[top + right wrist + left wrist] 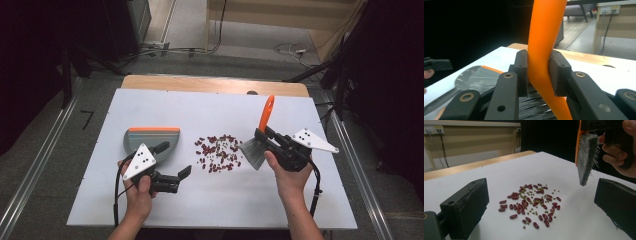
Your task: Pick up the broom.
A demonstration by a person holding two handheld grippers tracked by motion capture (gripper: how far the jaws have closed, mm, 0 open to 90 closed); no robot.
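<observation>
- Nearest the high camera, two forearms come in from 6 o'clock, each hand holding a gripper above the near part of the white table [300, 210].
- Bare white surface lies open along the near edge at 6 o'clock and on the far side at 12 o'clock, where a wooden strip [210, 84] borders the top.
- Scattered red beans [218, 152] with small green ones among them lie at the table's centre, between the two grippers.
- At 9 o'clock of the beans a grey dustpan [150, 140] with an orange edge lies flat, just beyond the left gripper [173, 162].
- That left gripper has its jaws spread wide, holding nothing; the left gripper view looks between them at the beans.
- Over at 3 o'clock of the beans, the right gripper [537, 72] pinches the orange handle of a brush [260, 136], jaws pressed on both sides.
- Grey bristles [586, 157] hang just beside the beans' edge, lifted off the table.
</observation>
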